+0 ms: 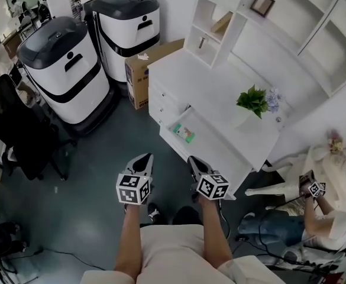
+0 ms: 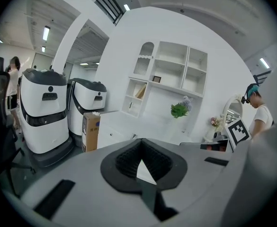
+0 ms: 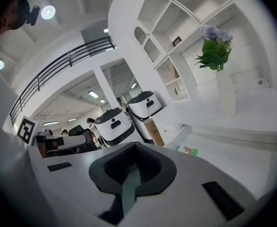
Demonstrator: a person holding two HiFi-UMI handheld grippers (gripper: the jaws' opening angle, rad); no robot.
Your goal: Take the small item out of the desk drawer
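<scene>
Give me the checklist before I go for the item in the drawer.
1. Drawer open: ok, it is pulled out of the desk.
2. Item in view: ok, it lies on the drawer's floor.
3. Right hand-held gripper empty: ok, nothing is between its jaws.
4. Right jaws apart for the pick: not ok, they are together.
5. Left hand-held gripper out of the way: ok, it is shut, empty and short of the drawer.
6. Way down to the item: looks ok, nothing lies over it.
</scene>
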